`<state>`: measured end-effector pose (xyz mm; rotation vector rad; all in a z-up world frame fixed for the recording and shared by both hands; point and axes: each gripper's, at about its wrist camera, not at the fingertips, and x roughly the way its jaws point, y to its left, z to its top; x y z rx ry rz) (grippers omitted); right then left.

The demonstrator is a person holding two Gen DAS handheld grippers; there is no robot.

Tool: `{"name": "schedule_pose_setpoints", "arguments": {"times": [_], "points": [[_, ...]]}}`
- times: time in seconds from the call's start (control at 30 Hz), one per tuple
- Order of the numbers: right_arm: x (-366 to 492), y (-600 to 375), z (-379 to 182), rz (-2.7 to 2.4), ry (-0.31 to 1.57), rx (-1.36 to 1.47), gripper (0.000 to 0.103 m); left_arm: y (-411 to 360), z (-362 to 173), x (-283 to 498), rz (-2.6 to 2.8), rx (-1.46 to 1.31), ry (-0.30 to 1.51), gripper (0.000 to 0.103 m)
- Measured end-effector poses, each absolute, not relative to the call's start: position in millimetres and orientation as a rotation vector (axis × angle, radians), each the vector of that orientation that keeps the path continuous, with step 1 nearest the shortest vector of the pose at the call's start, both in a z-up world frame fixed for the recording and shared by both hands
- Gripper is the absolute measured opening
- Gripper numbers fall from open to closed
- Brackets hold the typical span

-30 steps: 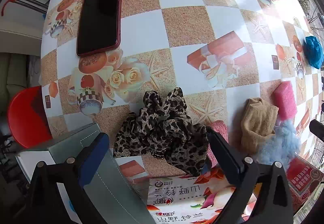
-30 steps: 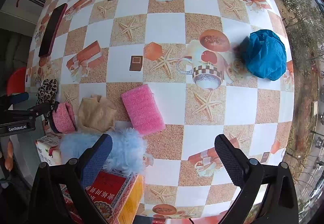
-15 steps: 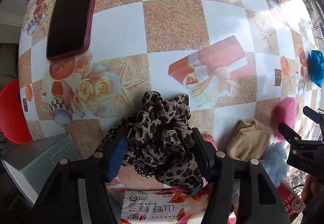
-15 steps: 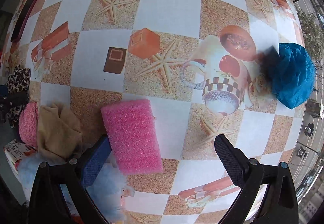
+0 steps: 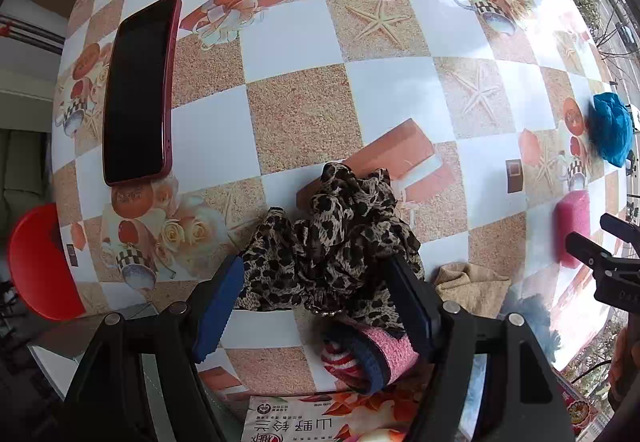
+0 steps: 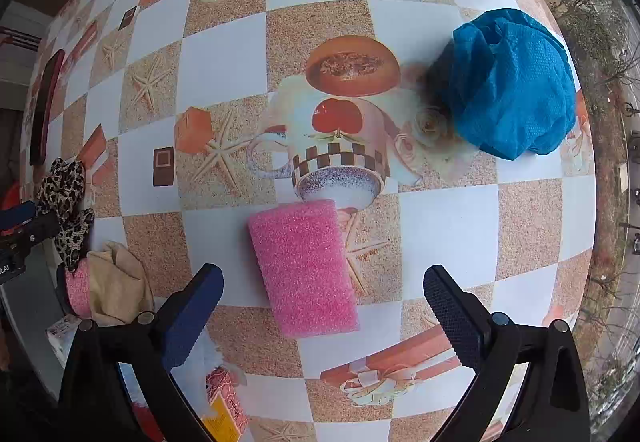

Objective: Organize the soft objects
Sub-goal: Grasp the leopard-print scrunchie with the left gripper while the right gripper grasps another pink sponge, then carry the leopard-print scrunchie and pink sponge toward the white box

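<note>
The leopard-print scarf (image 5: 336,242) sits bunched near the tabletop's (image 5: 304,114) front edge, pinched between the fingers of the left gripper (image 5: 316,302). A pink sock (image 5: 376,354) lies just beneath it. The right gripper (image 6: 320,306) hangs spread wide over the pink sponge (image 6: 304,266); a blue cloth (image 6: 512,82) lies toward the right edge.

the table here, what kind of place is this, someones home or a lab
Most likely a home dining or kitchen table by a window: it has a printed checkered oilcloth with teacups and starfish, a phone lies on it, a red stool stands beside it, and trees and a street show outside.
</note>
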<state>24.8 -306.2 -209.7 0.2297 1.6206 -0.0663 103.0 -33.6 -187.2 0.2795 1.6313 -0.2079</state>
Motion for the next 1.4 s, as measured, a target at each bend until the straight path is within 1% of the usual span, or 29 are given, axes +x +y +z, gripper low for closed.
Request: {"name": "schedule_pose_setpoints", "arguments": {"times": [0.13, 0.17, 0.2, 0.3, 0.43, 0.47, 0.5, 0.53, 0.57, 0.6, 0.63, 0.67, 0.7, 0.73, 0.93, 1.2, 1.4], "points": [[23, -298, -224, -0.067, 1.646, 0.213, 0.101, -39, -203, 102, -0.206, 0.280, 1.650, 0.077], [21, -295, -228, -0.073, 1.655, 0.204, 0.103, -41, -206, 102, -0.208, 0.289, 1.648, 0.077], [18, -293, -229, -0.080, 1.651, 0.180, 0.103, -46, -213, 114, -0.209, 0.297, 1.649, 0.077], [14, -281, -229, -0.085, 1.644, 0.132, 0.103, -51, -223, 114, -0.215, 0.309, 1.657, 0.077], [8, -279, -230, -0.078, 1.651, 0.140, 0.103, -59, -230, 126, -0.226, 0.301, 1.667, 0.077], [7, -278, -230, -0.075, 1.658, 0.137, 0.103, -59, -230, 127, -0.236, 0.296, 1.671, 0.073], [12, -281, -232, -0.071, 1.661, 0.136, 0.103, -59, -229, 128, -0.253, 0.283, 1.676, 0.064], [32, -275, -234, -0.068, 1.664, 0.147, 0.103, -62, -226, 129, -0.260, 0.284, 1.676, 0.059], [41, -273, -234, -0.067, 1.656, 0.164, 0.099, -61, -224, 130, -0.269, 0.293, 1.671, 0.050], [40, -273, -231, -0.067, 1.642, 0.180, 0.092, -68, -220, 129, -0.275, 0.300, 1.667, 0.048], [37, -273, -227, -0.067, 1.631, 0.190, 0.086, -70, -219, 127, -0.278, 0.306, 1.659, 0.048], [38, -278, -219, -0.067, 1.621, 0.190, 0.072, -78, -219, 123, -0.280, 0.307, 1.655, 0.046], [37, -278, -216, -0.069, 1.611, 0.181, 0.052, -78, -217, 122, -0.278, 0.304, 1.650, 0.046], [35, -279, -212, -0.068, 1.601, 0.178, 0.045, -78, -215, 121, -0.276, 0.297, 1.642, 0.045], [22, -298, -185, -0.081, 1.529, 0.325, 0.046, -82, -175, 109, -0.327, 0.306, 1.520, 0.044], [-13, -302, -121, -0.065, 1.425, 0.388, 0.046, -64, -96, 66, -0.383, 0.322, 1.345, 0.045], [-35, -280, -73, -0.060, 1.335, 0.430, 0.046, -35, -59, 19, -0.444, 0.280, 1.308, 0.045]]}}
